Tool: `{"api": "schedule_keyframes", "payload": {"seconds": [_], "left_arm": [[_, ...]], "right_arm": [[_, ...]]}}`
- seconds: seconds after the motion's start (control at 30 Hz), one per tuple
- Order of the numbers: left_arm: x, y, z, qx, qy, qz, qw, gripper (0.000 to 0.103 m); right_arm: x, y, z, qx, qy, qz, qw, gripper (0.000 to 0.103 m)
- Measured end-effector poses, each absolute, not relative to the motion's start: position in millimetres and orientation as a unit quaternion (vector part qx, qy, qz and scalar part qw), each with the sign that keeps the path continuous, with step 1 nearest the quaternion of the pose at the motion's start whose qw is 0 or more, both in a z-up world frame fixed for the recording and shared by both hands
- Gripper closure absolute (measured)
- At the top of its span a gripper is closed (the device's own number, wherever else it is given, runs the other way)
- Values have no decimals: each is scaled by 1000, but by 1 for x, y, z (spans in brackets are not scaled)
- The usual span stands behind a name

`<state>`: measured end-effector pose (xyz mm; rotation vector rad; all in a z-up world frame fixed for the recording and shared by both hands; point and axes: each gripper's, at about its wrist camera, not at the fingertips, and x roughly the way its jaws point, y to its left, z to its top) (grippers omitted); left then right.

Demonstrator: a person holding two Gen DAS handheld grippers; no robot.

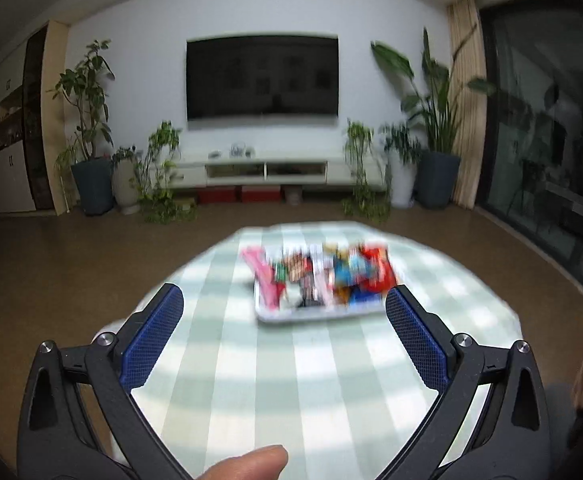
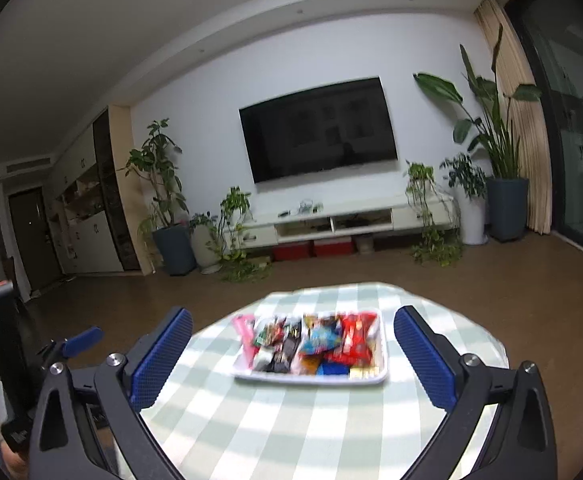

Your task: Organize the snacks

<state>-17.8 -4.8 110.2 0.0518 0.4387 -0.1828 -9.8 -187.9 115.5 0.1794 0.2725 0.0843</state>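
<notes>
jaws short of snack tray [image 2: 383,354]

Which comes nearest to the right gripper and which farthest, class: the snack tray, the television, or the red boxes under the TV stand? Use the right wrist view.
1. Snack tray: on the checked table, just ahead of the right gripper and its open jaws.
2. Red boxes: on the floor across the room, under the stand.
3. Television: on the far wall, above the stand.

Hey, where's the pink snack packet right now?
In the right wrist view, the pink snack packet leans over the left edge of the white tray, beside the dark wrappers, on the checked tablecloth.
</notes>
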Motion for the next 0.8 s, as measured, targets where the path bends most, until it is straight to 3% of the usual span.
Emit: {"api": "schedule_keyframes", "payload": {"seconds": [0.27,0.47,0.8], "left_arm": [[-91,-13,66,34,278,-101,955,0],[-94,-12,38,23,332,-74,940,0],[-80,-13,35,25,344,-64,936,0]], "right_arm": [[-69,-184,90,91,168,14,981,0],[-103,-178,68,95,178,-6,979,0],[-111,-161,40,74,221,-19,972,0]]}}
